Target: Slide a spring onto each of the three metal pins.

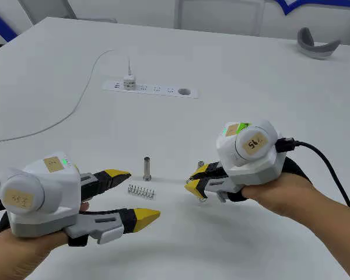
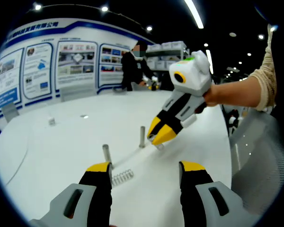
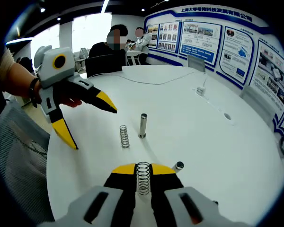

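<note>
Your right gripper covers all but the top of the silver cylindrical metal pin behind it. The thin coiled steel spring it pinches sinks between the yellow tips, its lower end hidden from you.

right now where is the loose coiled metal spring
In the head view, the coiled metal spring lies flat left of centre, just on the near side of the upright metal pin.

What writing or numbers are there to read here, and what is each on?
"56", handwritten, orientation unsure: tan sticker on the right gripper.
Second sticker, on the left gripper: scrawl too blurred to read.
Wall posters: Chinese headings, too small to read.
</note>
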